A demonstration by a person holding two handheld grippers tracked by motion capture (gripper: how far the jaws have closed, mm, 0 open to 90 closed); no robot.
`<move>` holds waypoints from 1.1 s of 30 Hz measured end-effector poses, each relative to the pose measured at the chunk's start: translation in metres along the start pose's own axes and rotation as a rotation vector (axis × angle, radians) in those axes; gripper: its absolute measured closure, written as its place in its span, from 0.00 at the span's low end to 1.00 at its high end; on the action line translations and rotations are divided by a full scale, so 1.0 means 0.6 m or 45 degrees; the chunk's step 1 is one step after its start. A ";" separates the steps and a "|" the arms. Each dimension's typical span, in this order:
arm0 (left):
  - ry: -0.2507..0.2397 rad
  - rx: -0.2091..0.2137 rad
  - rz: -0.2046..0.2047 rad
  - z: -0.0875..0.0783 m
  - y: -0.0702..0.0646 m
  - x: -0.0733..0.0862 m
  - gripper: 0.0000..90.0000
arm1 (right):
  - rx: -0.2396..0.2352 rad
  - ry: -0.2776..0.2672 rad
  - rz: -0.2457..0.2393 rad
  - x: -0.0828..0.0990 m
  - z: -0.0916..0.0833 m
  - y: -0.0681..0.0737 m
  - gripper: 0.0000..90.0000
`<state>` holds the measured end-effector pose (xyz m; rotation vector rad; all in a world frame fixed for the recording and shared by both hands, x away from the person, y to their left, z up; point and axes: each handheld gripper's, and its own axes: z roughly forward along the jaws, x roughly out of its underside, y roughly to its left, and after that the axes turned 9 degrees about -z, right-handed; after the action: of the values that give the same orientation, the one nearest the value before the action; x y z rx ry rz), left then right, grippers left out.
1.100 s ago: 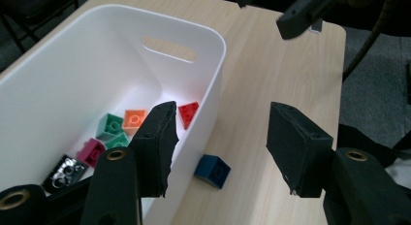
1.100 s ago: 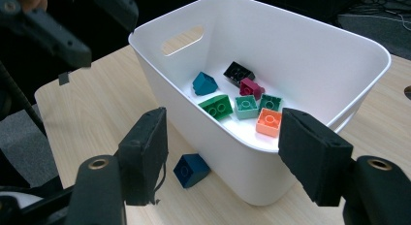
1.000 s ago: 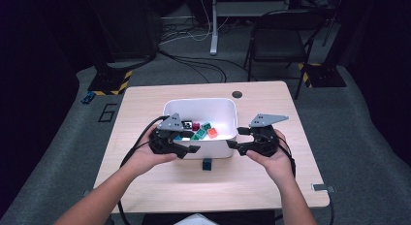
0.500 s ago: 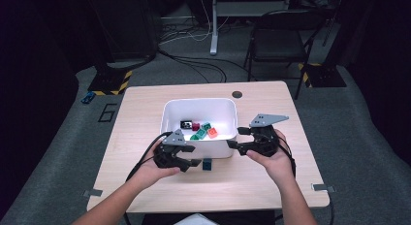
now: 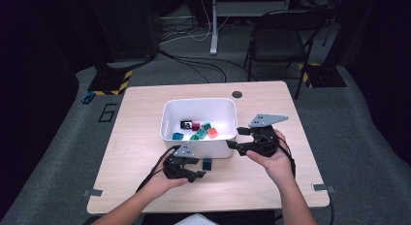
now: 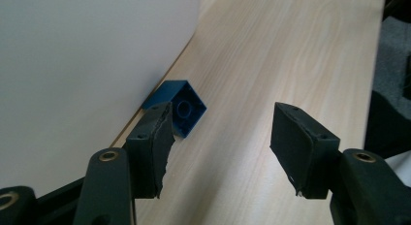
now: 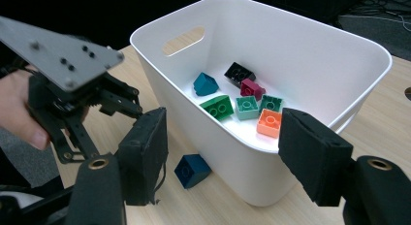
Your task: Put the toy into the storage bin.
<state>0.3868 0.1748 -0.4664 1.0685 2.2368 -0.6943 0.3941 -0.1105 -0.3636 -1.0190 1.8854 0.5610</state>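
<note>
A dark blue brick (image 5: 207, 164) lies on its side on the wooden table, against the front wall of the white bin (image 5: 198, 101). My left gripper (image 5: 197, 168) sits low just left of it, open, and its jaws have just been opening. In the left gripper view the blue brick (image 6: 184, 108) lies just past the left jaw, not between the pads of that gripper (image 6: 224, 111). My right gripper (image 5: 235, 138) hovers open at the bin's front right corner. In its own view this gripper (image 7: 225, 120) faces the bin (image 7: 271, 16), several coloured bricks (image 7: 248, 107), the blue brick (image 7: 192, 170) and the left gripper (image 7: 133, 101).
A dark round grommet (image 5: 237, 94) sits in the table behind the bin. Beyond the table's far edge stand a black folding chair (image 5: 276, 45) and floor cables (image 5: 194, 65). Bare tabletop (image 5: 135, 133) lies left of the bin.
The left gripper has come down from the bin's front rim to the table in front of the bin, beside the blue brick. The right gripper has stayed put.
</note>
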 end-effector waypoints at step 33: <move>-0.006 -0.098 -0.066 0.072 0.007 0.015 0.41 | 0.003 -0.009 0.000 0.000 -0.002 0.000 0.38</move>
<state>0.3968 0.1535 -0.5038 0.9741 2.2754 -0.6257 0.3934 -0.1114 -0.3627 -1.0141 1.8798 0.5615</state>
